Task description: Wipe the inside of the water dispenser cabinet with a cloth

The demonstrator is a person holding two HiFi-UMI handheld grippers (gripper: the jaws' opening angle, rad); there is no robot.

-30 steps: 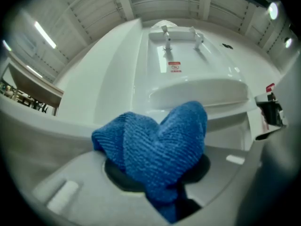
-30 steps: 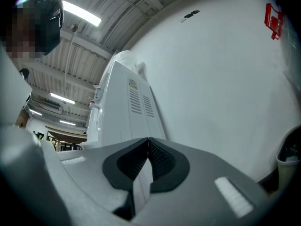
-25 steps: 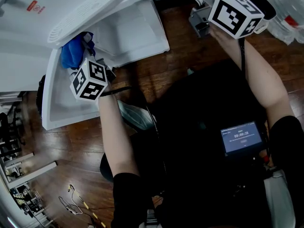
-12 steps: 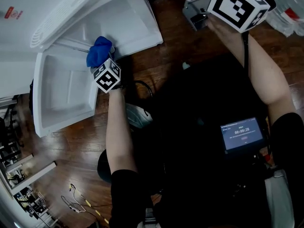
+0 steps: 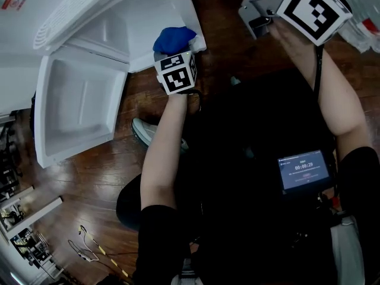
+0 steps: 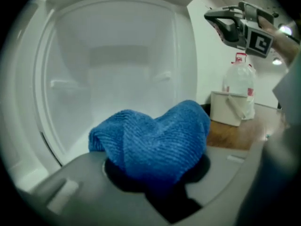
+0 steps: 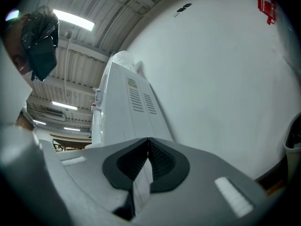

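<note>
The blue cloth is bunched up, and my left gripper is shut on it. It faces the white, hollow inside of the dispenser cabinet from just outside the opening. From the head view, the cloth lies at the near right corner of the cabinet, ahead of the left marker cube. My right gripper is shut with nothing in it and tilted up towards a white wall. Its marker cube is held high at the top right, away from the cabinet.
The cabinet's white door stands open to the left over the wooden floor. A white bin and a water jug stand right of the cabinet. Another white dispenser stands by the wall.
My left gripper has carried the cloth from the cabinet's left side by the door hinge across to its right front corner. The right gripper has held still.
</note>
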